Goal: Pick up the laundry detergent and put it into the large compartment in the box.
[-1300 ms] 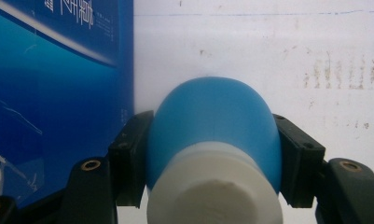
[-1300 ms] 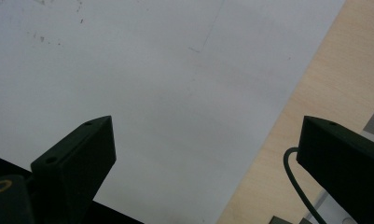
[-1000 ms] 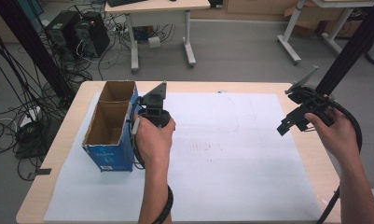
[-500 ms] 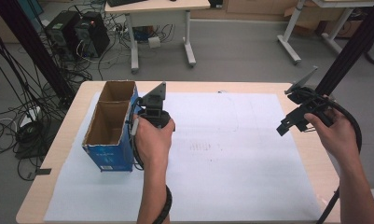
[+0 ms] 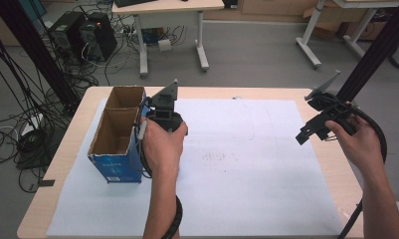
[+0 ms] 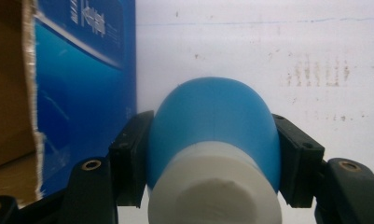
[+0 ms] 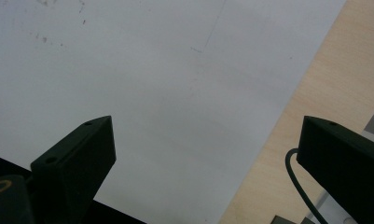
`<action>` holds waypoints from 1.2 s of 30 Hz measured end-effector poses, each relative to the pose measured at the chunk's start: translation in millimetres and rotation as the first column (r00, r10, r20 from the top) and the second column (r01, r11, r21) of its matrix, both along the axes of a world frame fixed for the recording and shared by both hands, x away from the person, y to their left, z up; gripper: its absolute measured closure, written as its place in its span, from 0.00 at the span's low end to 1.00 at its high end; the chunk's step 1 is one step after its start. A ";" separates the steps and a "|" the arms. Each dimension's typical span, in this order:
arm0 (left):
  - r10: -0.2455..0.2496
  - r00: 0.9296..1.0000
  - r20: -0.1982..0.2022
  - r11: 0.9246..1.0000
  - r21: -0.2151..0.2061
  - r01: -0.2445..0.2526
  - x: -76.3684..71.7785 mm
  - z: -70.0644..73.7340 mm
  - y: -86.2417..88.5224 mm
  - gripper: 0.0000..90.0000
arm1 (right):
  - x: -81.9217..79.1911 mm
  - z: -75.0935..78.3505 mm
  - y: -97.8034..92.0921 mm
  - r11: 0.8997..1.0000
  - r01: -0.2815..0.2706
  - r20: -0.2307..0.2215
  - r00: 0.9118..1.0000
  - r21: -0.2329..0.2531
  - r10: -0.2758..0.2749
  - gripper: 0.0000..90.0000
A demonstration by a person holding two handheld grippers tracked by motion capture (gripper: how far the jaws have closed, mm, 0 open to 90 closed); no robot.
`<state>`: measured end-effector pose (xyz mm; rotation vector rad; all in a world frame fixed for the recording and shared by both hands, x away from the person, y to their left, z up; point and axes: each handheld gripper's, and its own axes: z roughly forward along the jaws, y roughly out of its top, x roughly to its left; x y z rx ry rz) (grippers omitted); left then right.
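Note:
A blue cardboard box point(image 5: 118, 167) with an open top stands on the left of the white paper sheet point(image 5: 247, 164). My left gripper point(image 5: 162, 119) is held just to the right of the box, close against its side. In the left gripper view the gripper point(image 6: 212, 158) is shut on a blue-and-white rounded object point(image 6: 212, 116), with a jaw pressed on each side of it, and the box's blue wall point(image 6: 82, 84) stands right beside it. My right gripper point(image 5: 311, 132) hovers open and empty over the paper's right edge. Between its spread jaws point(image 7: 212, 154) lies bare paper point(image 7: 152, 70).
The wooden table point(image 5: 306, 94) shows around the paper, and its right strip point(image 7: 334, 84) lies under my right gripper. Beyond the far edge are a desk point(image 5: 167, 10), computer towers point(image 5: 82, 35) and floor cables. A black post point(image 5: 376, 45) rises at the right.

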<state>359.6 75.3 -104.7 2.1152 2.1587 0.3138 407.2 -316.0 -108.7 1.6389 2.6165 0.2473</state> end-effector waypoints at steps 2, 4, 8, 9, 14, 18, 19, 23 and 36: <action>-0.001 1.000 0.006 1.000 0.008 0.001 -2.0 7.7 -1.7 0.43 | -1.1 0.8 -0.9 1.000 -0.001 0.004 1.000 0.006 0.001 0.05; -0.005 1.000 0.011 1.000 0.014 0.005 -3.9 16.4 -3.0 0.43 | -1.3 1.5 -2.2 1.000 -0.002 0.003 1.000 0.010 0.002 0.05; -0.012 1.000 0.027 1.000 0.007 0.012 -10.3 34.7 -1.0 0.43 | -1.2 2.0 -5.1 1.000 0.002 0.001 1.000 0.015 -0.002 0.05; -0.012 0.999 0.030 1.000 0.006 0.012 -11.4 38.0 -1.0 0.43 | -1.8 2.4 -6.4 1.000 0.011 0.001 1.000 0.017 -0.011 0.05; -0.019 0.999 0.048 1.000 0.007 0.019 -18.2 61.3 0.8 0.43 | -1.7 2.1 -7.3 1.000 0.002 0.000 1.000 0.018 -0.002 0.05; -0.023 0.998 0.053 1.000 -0.001 0.023 -21.3 77.9 6.3 0.43 | -1.8 2.8 -8.0 1.000 0.009 -0.001 1.000 0.020 -0.009 0.05; -0.025 0.998 0.061 1.000 -0.003 0.025 -23.2 82.4 8.0 0.43 | -1.8 3.1 -8.2 1.000 0.008 -0.001 1.000 0.020 -0.008 0.05; -0.018 0.997 0.071 0.998 -0.051 0.021 -25.7 97.0 24.7 0.43 | -1.9 4.2 -8.4 1.000 0.007 -0.003 1.000 0.019 -0.007 0.05; -0.001 0.994 0.110 0.999 -0.050 0.007 -30.8 145.2 41.8 0.43 | -3.8 9.6 1.3 1.000 -0.004 0.008 1.000 0.006 0.004 0.05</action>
